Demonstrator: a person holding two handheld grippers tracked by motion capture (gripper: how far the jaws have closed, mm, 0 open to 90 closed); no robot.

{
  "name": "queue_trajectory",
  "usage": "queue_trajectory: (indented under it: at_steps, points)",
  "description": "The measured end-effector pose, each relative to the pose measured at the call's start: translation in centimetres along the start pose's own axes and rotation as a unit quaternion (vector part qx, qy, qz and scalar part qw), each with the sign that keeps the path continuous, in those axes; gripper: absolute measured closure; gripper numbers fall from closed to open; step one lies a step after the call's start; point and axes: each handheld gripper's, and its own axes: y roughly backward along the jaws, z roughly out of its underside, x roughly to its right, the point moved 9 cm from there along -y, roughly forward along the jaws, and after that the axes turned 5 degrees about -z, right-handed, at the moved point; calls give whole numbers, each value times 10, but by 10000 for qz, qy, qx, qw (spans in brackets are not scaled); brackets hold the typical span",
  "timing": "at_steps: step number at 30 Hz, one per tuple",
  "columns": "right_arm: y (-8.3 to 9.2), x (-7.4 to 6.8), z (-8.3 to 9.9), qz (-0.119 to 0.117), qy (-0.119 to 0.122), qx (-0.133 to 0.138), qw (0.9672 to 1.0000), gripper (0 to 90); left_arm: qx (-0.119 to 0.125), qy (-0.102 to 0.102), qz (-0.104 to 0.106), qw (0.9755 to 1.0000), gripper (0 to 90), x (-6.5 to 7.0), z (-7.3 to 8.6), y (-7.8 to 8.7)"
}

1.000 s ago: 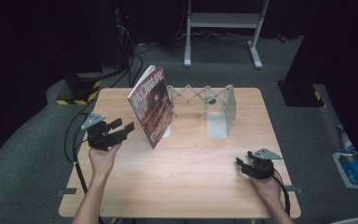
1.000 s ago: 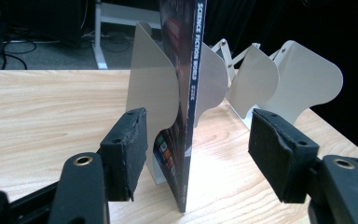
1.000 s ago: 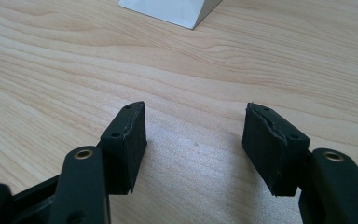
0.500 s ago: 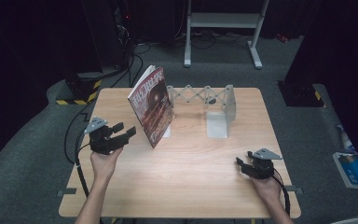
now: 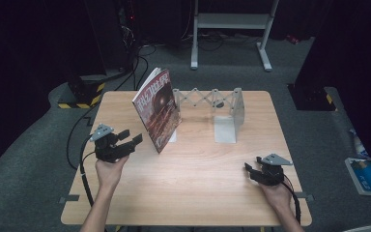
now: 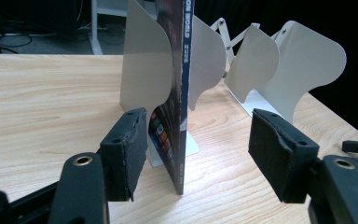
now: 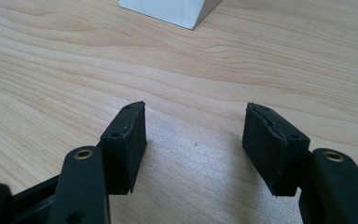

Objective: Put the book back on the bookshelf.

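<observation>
Dark floor and black cabinets ring a pale wooden bench, with a white metal frame standing on the grey carpet behind it. On the bench's far half stands a grey extendable book rack, its plates joined by a scissor lattice and its flat feet resting on the wood.

At the rack's left end a book with a dark red cover stands on its lower edge, tilted, its top leaning away toward the far left. In the left tool view its dark blue spine faces the camera with white lettering near the top, and a grey rack plate stands right beside it on the left; whether they touch I cannot tell. More plates fan out to the right of the book.

The left tool is held above the bench's left side, just short of the book and pointed at it. Its jaws stand wide apart with nothing pressed between the pads; in its own view the book's spine lies between the two jaws but farther off, apart from both.

The right tool sits low at the bench's near right, well apart from the rack and book. Its jaws are wide too, with bare wood between them and a corner of a grey rack foot beyond.
</observation>
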Motion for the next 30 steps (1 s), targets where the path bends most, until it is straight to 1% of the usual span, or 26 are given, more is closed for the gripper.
queue_trajectory:
  at_steps: [15,22,30]
  points:
    - [0,0,0,-1,-1,3,10000,397,-78,31,46,10000,375,4,14,-4]
    - [0,0,0,-2,-1,4,10000,397,-124,-15,34,9999,377,4,19,-6]
    - [0,0,0,-3,0,4,10000,397,-165,-1,63,9998,378,7,27,-8]
